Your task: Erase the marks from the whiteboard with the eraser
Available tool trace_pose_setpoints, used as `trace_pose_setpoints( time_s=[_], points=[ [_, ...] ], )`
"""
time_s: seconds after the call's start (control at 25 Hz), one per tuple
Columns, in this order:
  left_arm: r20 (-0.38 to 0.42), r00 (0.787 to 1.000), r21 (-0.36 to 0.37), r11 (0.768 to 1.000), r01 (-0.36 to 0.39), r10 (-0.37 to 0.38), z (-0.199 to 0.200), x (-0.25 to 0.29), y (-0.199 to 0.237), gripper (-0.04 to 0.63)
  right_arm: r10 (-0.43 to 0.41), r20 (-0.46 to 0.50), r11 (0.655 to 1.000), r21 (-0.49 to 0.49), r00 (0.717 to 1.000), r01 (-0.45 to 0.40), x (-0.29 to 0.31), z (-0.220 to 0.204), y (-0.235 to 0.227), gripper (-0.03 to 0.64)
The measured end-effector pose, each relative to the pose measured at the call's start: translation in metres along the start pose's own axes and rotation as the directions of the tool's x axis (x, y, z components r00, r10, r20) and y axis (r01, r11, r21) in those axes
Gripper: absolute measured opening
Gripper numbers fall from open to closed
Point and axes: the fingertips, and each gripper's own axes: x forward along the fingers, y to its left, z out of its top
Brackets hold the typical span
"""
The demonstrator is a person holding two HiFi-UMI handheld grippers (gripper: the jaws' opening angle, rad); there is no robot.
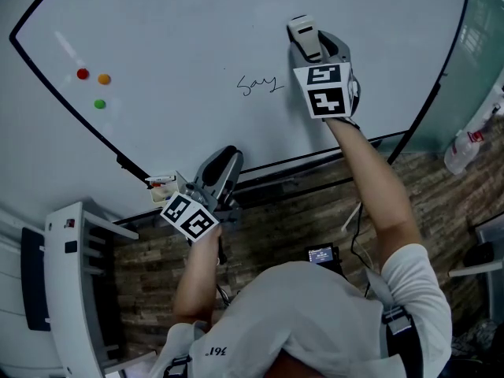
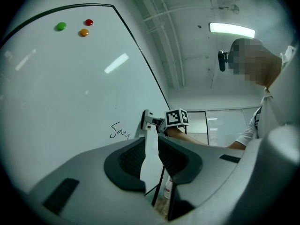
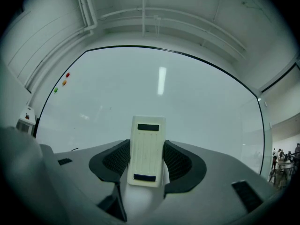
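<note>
One scribble (image 1: 260,85) is all I can find to wipe on the whiteboard (image 1: 173,30) from the head view; three coloured magnets (image 1: 94,85) sit well apart from it on the left. The right gripper (image 1: 319,50) holds the eraser (image 1: 301,30) up and to the right of the writing, while the left gripper (image 1: 223,164) hangs low by the board's bottom edge. In the left gripper view its jaws stand a narrow gap apart with nothing between them, and the eraser (image 2: 147,121) looks close against the board, though I cannot tell whether it touches. In the right gripper view the jaws are clamped on the eraser's (image 3: 147,150) sides. I would press the felt flat, then sweep down and left across the whole scribble, keeping pressure even.
</note>
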Motion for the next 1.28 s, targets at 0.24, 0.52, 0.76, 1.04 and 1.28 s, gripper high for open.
trace_pose_setpoints(
  time_s=[0.24,0.52,0.76,1.04,1.28],
  points=[
    [-0.005,1.0,-0.003,1.0,0.005,-0.005,-0.002,0.003,0.001,0.077,-0.019,-0.01,1.0,-0.001,1.0,0.019,-0.001,-0.005,-0.012,0.239],
    [-0.016,1.0,-0.008,1.0,0.011,-0.011,-0.006,0.005,-0.001,0.077,-0.041,-0.025,0.999,0.002,0.999,0.041,-0.004,-0.013,-0.029,0.239],
    [-0.017,1.0,-0.008,1.0,0.008,-0.008,-0.006,0.005,-0.002,0.077,-0.075,-0.04,0.997,-0.014,0.996,0.074,-0.007,-0.024,-0.05,0.239],
    [-0.016,1.0,-0.014,1.0,0.004,-0.004,-0.007,0.002,-0.001,0.077,-0.131,-0.066,0.991,-0.017,0.989,0.13,-0.012,-0.036,-0.068,0.239],
    [-0.021,1.0,-0.015,1.0,-0.007,0.007,-0.008,-0.002,0.002,0.077,-0.158,-0.056,0.987,0.007,0.986,0.158,-0.026,-0.04,-0.074,0.239]
  ],
)
